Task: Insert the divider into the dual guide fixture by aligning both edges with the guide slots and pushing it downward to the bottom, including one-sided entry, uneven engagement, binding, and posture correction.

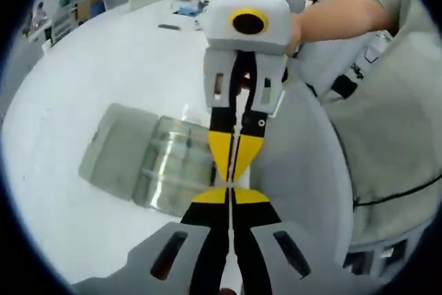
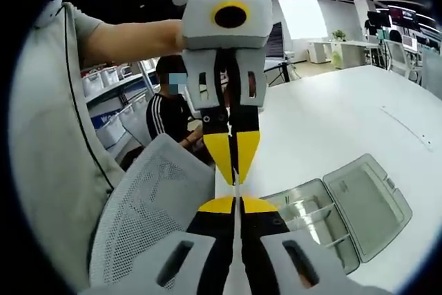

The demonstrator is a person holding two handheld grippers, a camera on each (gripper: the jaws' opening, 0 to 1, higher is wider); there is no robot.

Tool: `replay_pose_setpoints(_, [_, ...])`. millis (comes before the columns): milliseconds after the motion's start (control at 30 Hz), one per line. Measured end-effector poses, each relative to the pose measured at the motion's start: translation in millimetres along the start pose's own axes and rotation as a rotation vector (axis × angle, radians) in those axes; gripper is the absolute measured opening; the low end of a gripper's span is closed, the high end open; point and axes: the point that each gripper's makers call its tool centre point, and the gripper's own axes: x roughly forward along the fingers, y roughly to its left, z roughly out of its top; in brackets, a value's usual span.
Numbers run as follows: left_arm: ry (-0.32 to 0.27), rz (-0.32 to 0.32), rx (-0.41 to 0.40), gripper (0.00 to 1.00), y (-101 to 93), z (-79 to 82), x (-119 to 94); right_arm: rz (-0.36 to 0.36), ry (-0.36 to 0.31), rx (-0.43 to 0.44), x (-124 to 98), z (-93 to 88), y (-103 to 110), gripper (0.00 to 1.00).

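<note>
A thin clear divider [image 1: 237, 124] shows edge-on as a pale line, held in the air between both grippers. My left gripper [image 1: 231, 191] rises from below, jaws shut on the divider's near edge. My right gripper [image 1: 233, 176] comes down from the top, tip to tip with the left, also shut on the divider. In the right gripper view, the right gripper [image 2: 235, 200] meets the left gripper [image 2: 235, 177] on the same divider [image 2: 235, 186]. The clear plastic guide fixture [image 1: 176, 164] [image 2: 312, 217], with ribbed slots and its lid [image 1: 116, 148] [image 2: 366, 205] folded open, lies on the white table [image 1: 103, 74] below the grippers.
A grey mesh chair back [image 2: 148, 205] stands close at the table's edge. The person's grey-shirted torso [image 1: 394, 136] and forearm [image 1: 338, 15] are beside the grippers. Another person [image 2: 169, 112] sits behind. Desks and shelves with bins line the background.
</note>
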Motion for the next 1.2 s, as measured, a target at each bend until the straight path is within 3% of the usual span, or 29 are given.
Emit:
replay_pose_setpoints(467, [0.087,0.001,0.034,0.0,1.5,0.5,1.8,-0.021,0.017,-0.022,1.7,-2.8,-0.9,0.0])
replay_pose_setpoints(800, [0.081,0.016,0.048,0.0,3.4,3.6,0.7,-0.003,-0.029,0.025,-0.1,-1.8,-4.3,0.0])
replay_pose_setpoints(967, [0.115,0.014,0.061,0.0,4.8,2.7,3.1,-0.013,-0.014,0.036,1.5,-3.2,-6.8,0.0])
replay_pose_setpoints(1067, [0.171,0.022,0.088,0.0,6.8,-3.6,5.3,-0.027,-0.005,0.015,0.3,-3.9,-8.9,0.0])
replay_pose_setpoints(1200, [0.183,0.015,0.088,0.0,7.0,-3.7,6.9,-0.04,0.004,-0.004,-1.4,-4.0,-10.3,0.0])
